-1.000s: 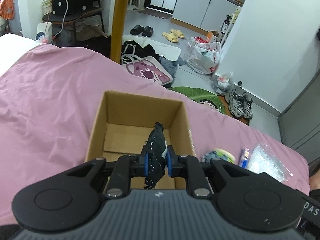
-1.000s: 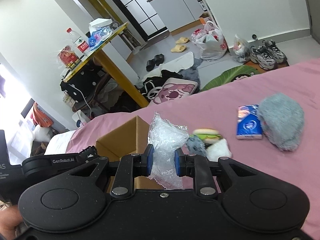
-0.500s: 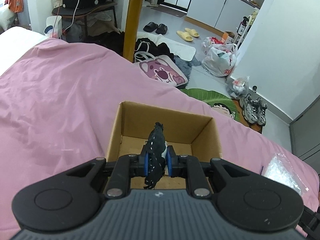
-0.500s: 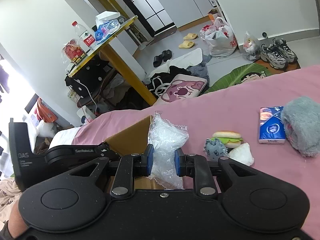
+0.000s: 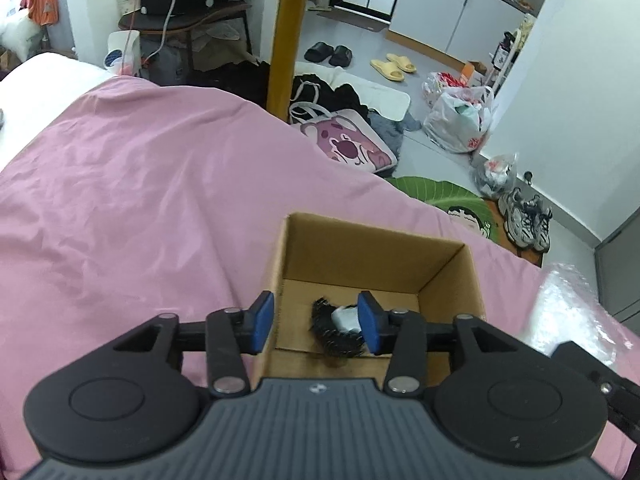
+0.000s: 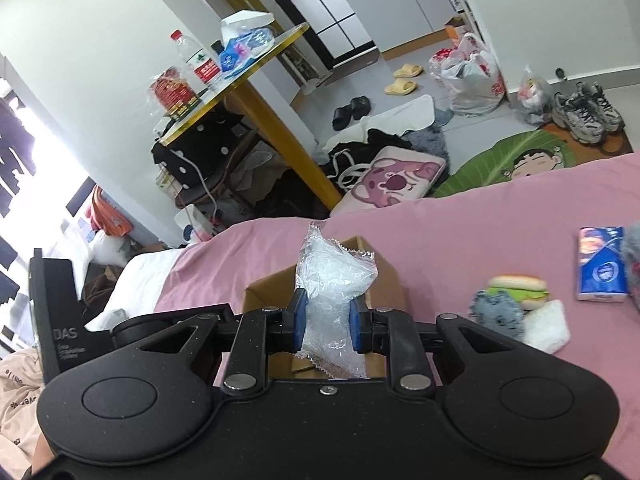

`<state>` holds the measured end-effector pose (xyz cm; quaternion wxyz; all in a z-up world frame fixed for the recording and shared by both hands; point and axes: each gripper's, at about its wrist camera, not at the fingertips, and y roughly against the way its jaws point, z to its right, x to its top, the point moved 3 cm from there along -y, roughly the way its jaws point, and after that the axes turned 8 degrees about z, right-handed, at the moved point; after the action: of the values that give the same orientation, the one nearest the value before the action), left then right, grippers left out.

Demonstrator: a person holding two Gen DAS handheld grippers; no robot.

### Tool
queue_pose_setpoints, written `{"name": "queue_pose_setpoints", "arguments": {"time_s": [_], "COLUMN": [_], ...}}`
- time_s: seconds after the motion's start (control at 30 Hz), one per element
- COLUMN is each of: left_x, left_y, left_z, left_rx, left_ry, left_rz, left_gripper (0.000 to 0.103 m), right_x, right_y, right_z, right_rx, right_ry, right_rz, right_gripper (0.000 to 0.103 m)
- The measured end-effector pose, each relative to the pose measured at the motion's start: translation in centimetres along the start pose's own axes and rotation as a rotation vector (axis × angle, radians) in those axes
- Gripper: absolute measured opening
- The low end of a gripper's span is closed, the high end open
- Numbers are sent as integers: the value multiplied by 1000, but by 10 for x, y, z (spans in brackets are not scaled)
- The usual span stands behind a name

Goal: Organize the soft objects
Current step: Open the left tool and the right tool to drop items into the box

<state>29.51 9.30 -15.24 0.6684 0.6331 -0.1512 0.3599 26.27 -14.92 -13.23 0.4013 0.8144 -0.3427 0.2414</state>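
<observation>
An open cardboard box point(image 5: 372, 252) stands on the pink bedspread point(image 5: 140, 208). A black fuzzy soft thing with a white patch point(image 5: 338, 330) lies on the box floor. My left gripper point(image 5: 316, 326) hangs open just above the box's near left corner, nothing between its blue pads. In the right wrist view my right gripper point(image 6: 326, 322) is shut on a clear plastic bag of white filling point(image 6: 332, 280), held above the box point(image 6: 380, 284). That bag point(image 5: 572, 312) also shows at the right edge of the left wrist view.
On the bedspread right of the box lie a burger plush point(image 6: 520, 290), a grey-blue plush point(image 6: 498, 312), a white packet point(image 6: 546, 326), a blue tissue pack point(image 6: 602, 264) and a grey fluffy thing point(image 6: 632, 260). A yellow table leg point(image 5: 284, 32) stands beyond the bed.
My left gripper has opened and the black fuzzy thing has dropped from it onto the box floor. The right gripper has carried the plastic bag nearer over the box.
</observation>
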Motion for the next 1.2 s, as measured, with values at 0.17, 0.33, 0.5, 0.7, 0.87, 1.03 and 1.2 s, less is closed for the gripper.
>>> {"name": "queue_pose_setpoints", "arguments": {"time_s": [0.17,0.33,0.5,0.7,0.87,1.03,1.2], "left_x": [6,9,14,12,6,-1,-6], "left_y": [9,19,31,42,51,61,73], "left_z": [-11,-22,-34,-40,-32,-18,-1], "left_rx": [3,17,47,78,63,31,13], "left_ry": [20,30,52,52,37,13,-13], "left_rz": [7,13,33,29,18,28,55], "left_gripper": [51,63,78,86,93,101,103], "right_x": [-3,-3,-6,-4,2,11,20], "right_y": [-12,-24,-42,-27,-2,25,48], "right_z": [-12,-27,-40,-37,-28,-15,2], "right_rx": [13,44,137,121,88,44,12], "right_ry": [7,4,-18,-3,44,88,118], "right_rz": [-24,-47,-106,-117,-110,-92,-70], "right_gripper": [22,22,46,52,54,60,74]}}
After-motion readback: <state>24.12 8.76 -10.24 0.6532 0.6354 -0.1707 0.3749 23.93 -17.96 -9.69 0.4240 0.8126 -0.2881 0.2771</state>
